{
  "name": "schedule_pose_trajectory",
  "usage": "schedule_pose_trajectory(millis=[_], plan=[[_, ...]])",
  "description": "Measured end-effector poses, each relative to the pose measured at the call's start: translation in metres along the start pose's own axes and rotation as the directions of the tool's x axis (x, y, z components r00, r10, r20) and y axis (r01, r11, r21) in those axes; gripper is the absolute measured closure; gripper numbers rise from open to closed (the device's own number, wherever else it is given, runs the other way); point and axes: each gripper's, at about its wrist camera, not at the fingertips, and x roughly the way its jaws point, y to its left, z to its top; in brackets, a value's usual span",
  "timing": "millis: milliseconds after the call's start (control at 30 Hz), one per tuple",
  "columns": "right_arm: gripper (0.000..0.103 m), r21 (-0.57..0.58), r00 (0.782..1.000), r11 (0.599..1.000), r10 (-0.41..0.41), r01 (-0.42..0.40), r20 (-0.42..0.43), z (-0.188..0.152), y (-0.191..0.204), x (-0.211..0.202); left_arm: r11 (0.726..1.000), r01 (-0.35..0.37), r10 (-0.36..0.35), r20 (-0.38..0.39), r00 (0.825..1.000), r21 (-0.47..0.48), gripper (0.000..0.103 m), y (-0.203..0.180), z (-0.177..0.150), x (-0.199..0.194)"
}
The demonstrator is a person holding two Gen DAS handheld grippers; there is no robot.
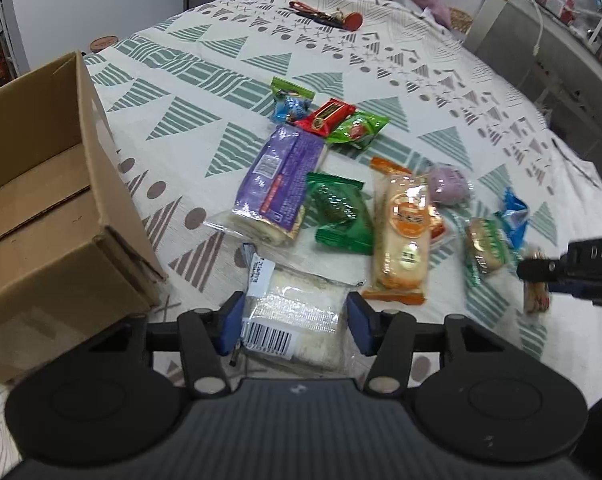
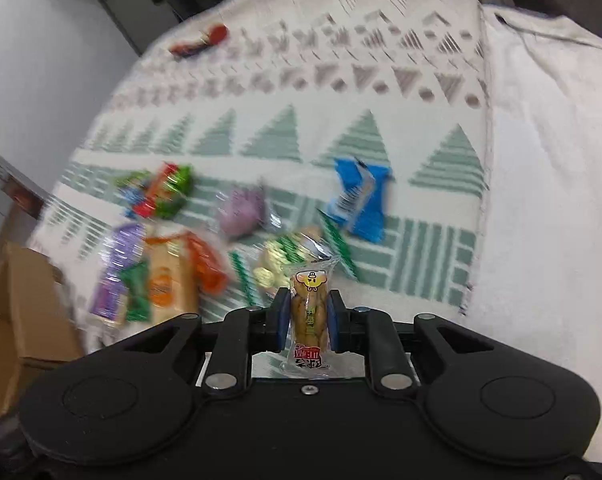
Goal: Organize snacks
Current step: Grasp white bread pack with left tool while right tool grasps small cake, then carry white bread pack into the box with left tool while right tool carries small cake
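Note:
My left gripper stands over a clear-wrapped white cake packet with a barcode label, and its blue pads press on the packet's two sides. My right gripper is shut on a narrow clear packet of brown snack, held upright off the cloth. In the left wrist view that right gripper reaches in from the right edge with its blurred packet. An open cardboard box stands to the left. Loose snacks lie between: a purple packet, a green one and an orange one.
More snacks lie on the patterned cloth: a red bar, a green pack, a round purple one, a blue one. A red trinket lies at the far edge. A desk stands at the right.

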Motion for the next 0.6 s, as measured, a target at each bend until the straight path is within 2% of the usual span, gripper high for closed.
schedule_pose_trajectory(millis=[333, 600], plan=[[0.084, -0.062, 0.986, 0.984, 0.167, -0.165, 0.022, -0.007, 0.038, -0.012, 0.996, 0.082, -0.084, 0.089, 0.992, 0.022, 0.051, -0.006, 0.006, -0.051], [0.084, -0.078, 0.966, 0.964, 0.257, -0.254, 0.022, -0.012, 0.080, -0.015, 0.996, 0.088, -0.090, 0.146, 0.985, 0.022, 0.051, -0.001, 0.019, -0.077]])
